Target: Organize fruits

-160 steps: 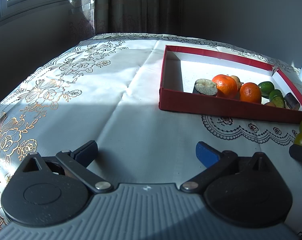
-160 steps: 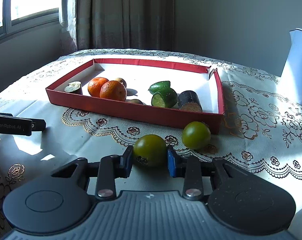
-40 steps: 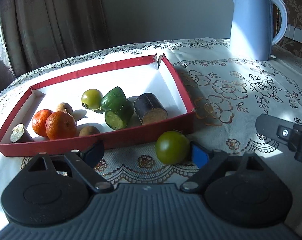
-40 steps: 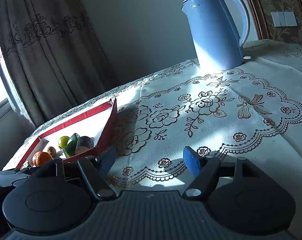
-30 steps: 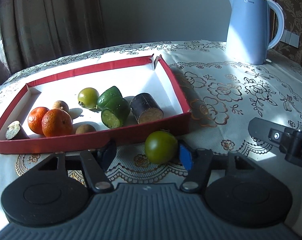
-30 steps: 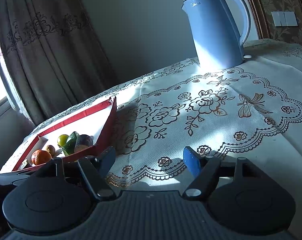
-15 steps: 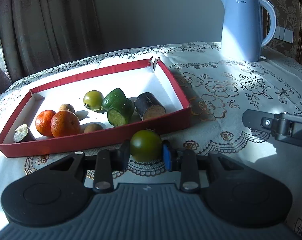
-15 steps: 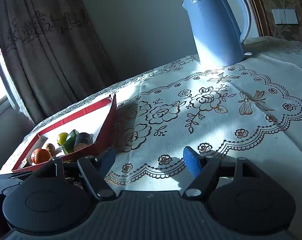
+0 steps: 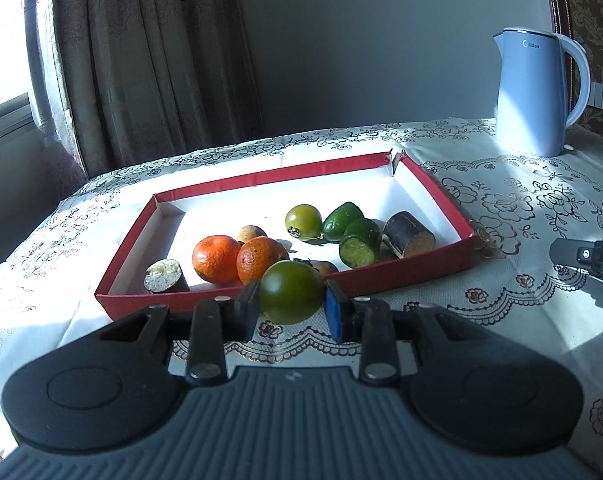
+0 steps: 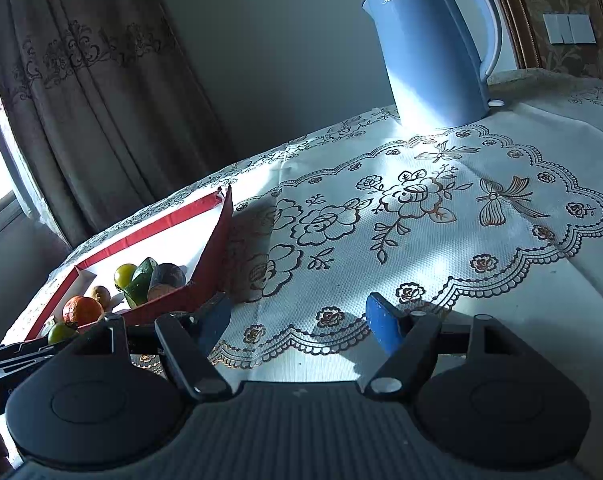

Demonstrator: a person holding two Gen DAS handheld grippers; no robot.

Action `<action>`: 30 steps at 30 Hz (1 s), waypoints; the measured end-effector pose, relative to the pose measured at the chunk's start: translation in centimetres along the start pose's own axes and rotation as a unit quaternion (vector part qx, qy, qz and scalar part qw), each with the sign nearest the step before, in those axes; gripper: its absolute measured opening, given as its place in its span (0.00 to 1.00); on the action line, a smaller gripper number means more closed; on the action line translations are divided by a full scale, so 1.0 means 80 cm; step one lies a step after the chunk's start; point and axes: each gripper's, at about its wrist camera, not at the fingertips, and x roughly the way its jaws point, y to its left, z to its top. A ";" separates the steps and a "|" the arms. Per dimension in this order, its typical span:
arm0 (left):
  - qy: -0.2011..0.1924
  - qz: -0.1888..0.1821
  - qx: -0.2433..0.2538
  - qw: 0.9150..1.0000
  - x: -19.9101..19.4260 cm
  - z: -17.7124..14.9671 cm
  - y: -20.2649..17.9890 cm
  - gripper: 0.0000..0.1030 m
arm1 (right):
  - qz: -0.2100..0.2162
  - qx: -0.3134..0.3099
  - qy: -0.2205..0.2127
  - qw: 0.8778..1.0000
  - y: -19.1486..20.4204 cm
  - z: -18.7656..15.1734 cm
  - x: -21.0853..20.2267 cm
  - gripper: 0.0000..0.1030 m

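One green fruit (image 9: 290, 292) sits pinched between the pads of your left tool (image 9: 291, 306), narrow around it and clear of the table (image 9: 521, 304), just in front of the near wall of the red tray (image 9: 401, 276). You hold it by its sides so it can pass over that low wall and drop inside without the jaws touching the cardboard.

Inside the tray, the two oranges (image 9: 237, 258) lie close behind the near wall, a dark cut piece (image 9: 165, 278) at the tray's near-left corner, another green fruit (image 9: 303, 222) toward the tray's middle, and the green cut pieces (image 9: 353, 236) and a second dark piece (image 9: 409, 236) by its right wall. The far half of the tray is bare, which looks like the easiest landing spot.

Your right tool (image 10: 297, 322) waits wide and empty to the right of the tray, probably kept there to leave the left a free path. The kettle (image 10: 433, 52) stands well beyond the tray's far-right corner, out of the way.
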 end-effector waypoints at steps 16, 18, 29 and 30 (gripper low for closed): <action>0.007 0.062 -0.061 0.996 0.080 0.054 0.098 0.30 | -0.004 0.015 0.011 1.000 -0.004 0.000 0.004 0.72; 0.005 0.067 -0.064 0.996 0.083 0.052 0.098 0.39 | -0.004 0.014 0.012 1.000 -0.004 0.000 0.005 0.72; -0.016 0.057 -0.055 0.997 0.059 0.039 0.091 1.00 | -0.007 -0.006 0.010 1.000 0.004 -0.001 0.004 0.75; -0.018 0.054 -0.055 0.997 0.055 0.037 0.091 1.00 | -0.006 -0.017 0.007 1.000 0.009 -0.001 0.003 0.75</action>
